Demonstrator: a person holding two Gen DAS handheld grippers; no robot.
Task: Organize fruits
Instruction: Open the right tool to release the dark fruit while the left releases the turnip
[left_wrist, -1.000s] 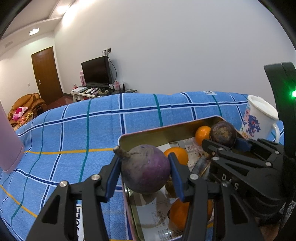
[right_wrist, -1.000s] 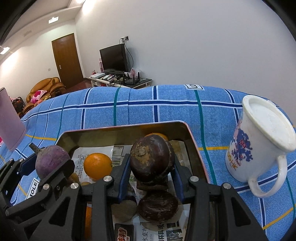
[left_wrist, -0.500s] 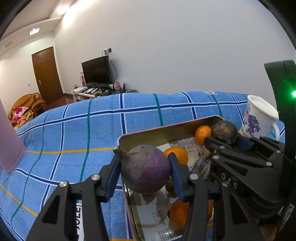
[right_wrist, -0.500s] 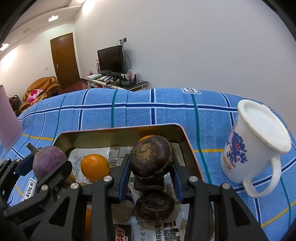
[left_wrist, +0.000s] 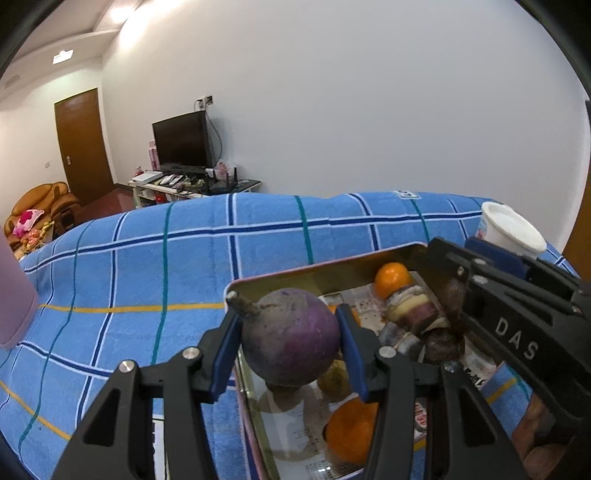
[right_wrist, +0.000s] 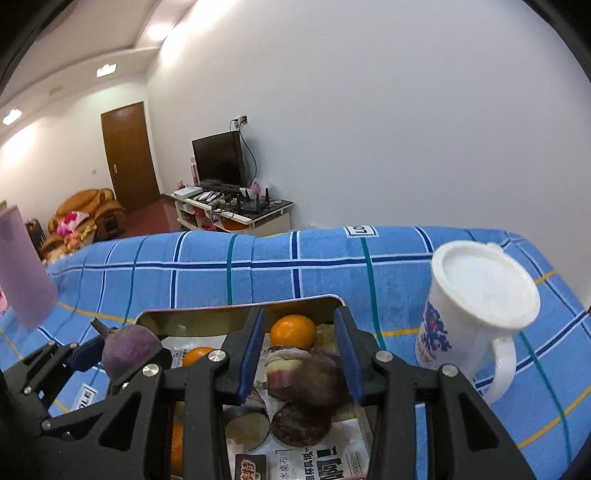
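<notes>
A round purple fruit with a short stem hangs over the near left corner of the metal tin. My left gripper is shut on it. In the right wrist view my right gripper is over the tin's far right part. A dark brown fruit sits low between its blue pads, its rind split and pale inside. Its sides meet both pads, and its underside is close above another dark fruit. The split fruit shows under the right gripper's near finger in the left wrist view.
The tin is lined with printed paper and holds several oranges and dark fruit pieces. A white mug stands right of the tin on the blue checked cloth. A pink container stands at the far left.
The right gripper has risen and tipped upward. The dark fruit has slid from near the pad tips to lower between them, and its rind now shows split. The left gripper kept still.
</notes>
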